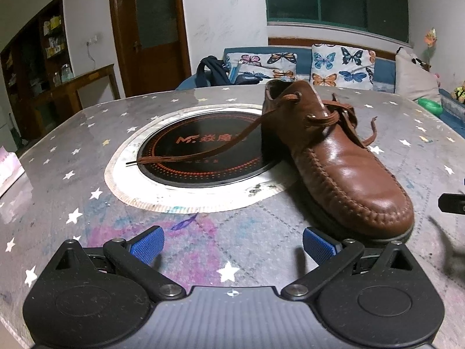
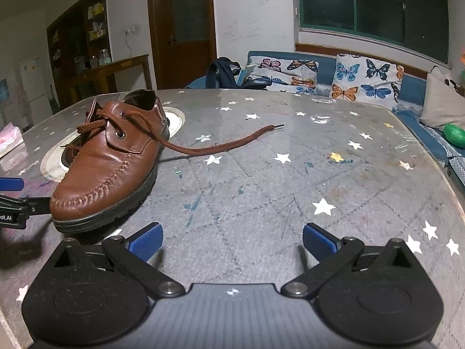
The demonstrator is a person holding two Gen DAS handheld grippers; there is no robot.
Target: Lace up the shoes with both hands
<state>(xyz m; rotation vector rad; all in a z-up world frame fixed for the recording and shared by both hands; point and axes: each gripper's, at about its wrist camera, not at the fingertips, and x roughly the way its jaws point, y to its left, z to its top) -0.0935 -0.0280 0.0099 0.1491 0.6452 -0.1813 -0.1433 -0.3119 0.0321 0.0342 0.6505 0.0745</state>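
Holding both tools low over the tabletop [image 2: 290, 174], I have nothing gripped in either one. My left tool [image 1: 231, 242] has its blue pads [image 1: 148, 244] spread wide apart, with only bare star-printed cloth between them. My right tool [image 2: 232, 241] is spread just as wide, also over bare cloth.

The brown leather shoe [image 1: 334, 157] stands upright on its sole between the two tools, toe pointing towards me. From my left camera it sits ahead and to the right, its toe just beyond my right-hand pad; from my right camera it sits ahead and to the left. Its heel end overlaps the edge of the round black hob plate [image 1: 200, 154] set into the tabletop, which has a pale ring around it.

The brown lace [image 2: 226, 145] is threaded through the eyelets but untied. One long end runs out from an upper eyelet and lies flat across the hob plate, its tip [image 1: 132, 163] resting near the plate's edge. The other long end trails across the cloth on the shoe's opposite side (well clear of my right tool), its tip [image 2: 277, 126] pointing away from the shoe.

A sofa [image 2: 325, 67] with butterfly cushions runs behind the tabletop, and a green ball-like thing [image 2: 454, 135] lies on it.
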